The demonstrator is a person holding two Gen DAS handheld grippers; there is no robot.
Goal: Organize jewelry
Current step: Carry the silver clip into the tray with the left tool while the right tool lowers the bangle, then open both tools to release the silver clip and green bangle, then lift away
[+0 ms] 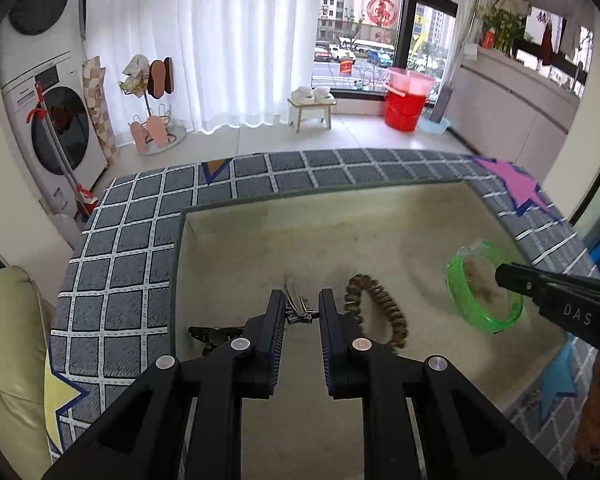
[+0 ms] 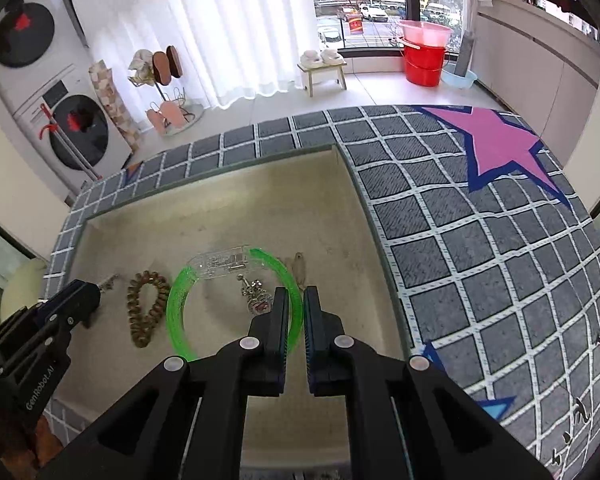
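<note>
A beige tray [image 1: 320,224] [image 2: 220,200] is sunk into a grey checked mat. In it lie a green bangle [image 1: 460,288] [image 2: 176,300] with a clear clasp, a brown coiled bracelet [image 1: 384,304] [image 2: 140,312], a silver hair clip [image 1: 296,304] [image 2: 108,282], a dark clip [image 1: 212,334] and a silver-red charm [image 2: 256,296]. My left gripper [image 1: 300,304] is open with the silver hair clip between its fingertips. My right gripper [image 2: 296,300] [image 1: 548,292] is shut on the bangle's near rim.
The checked mat [image 1: 120,260] [image 2: 480,260] carries pink, yellow and blue star patches. A pale oval piece [image 2: 299,266] lies just past the bangle. A cream sofa [image 1: 8,360] stands at the left. Beyond are washing machines, a shoe rack, a stool and red buckets.
</note>
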